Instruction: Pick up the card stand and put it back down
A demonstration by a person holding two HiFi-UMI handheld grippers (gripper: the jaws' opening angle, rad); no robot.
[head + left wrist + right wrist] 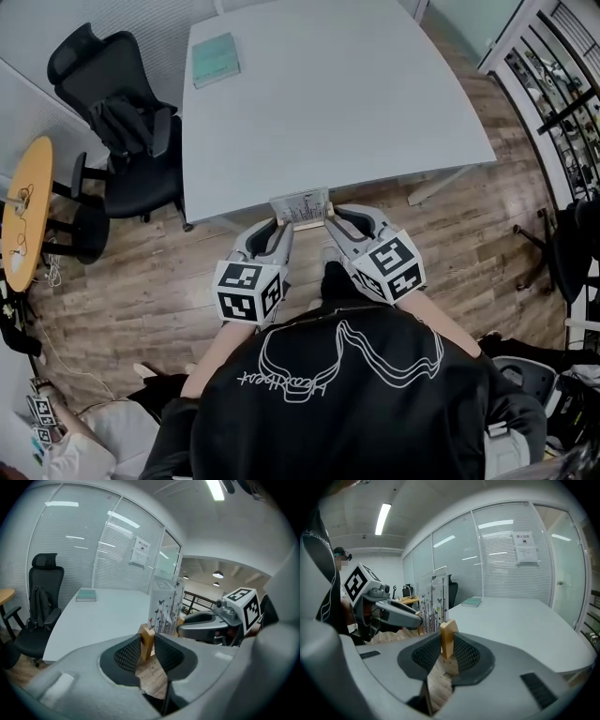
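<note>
my left claw is clamped on one wooden end of the card stand, and my right claw is clamped on the other end. i see the stand upright between them at the near edge of the desk.

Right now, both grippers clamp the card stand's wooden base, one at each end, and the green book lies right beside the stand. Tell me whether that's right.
Wrong on the green book: the head view shows it at the table's far left corner, far from the card stand. The left gripper and right gripper do clamp its wooden base, one at each end.
</note>
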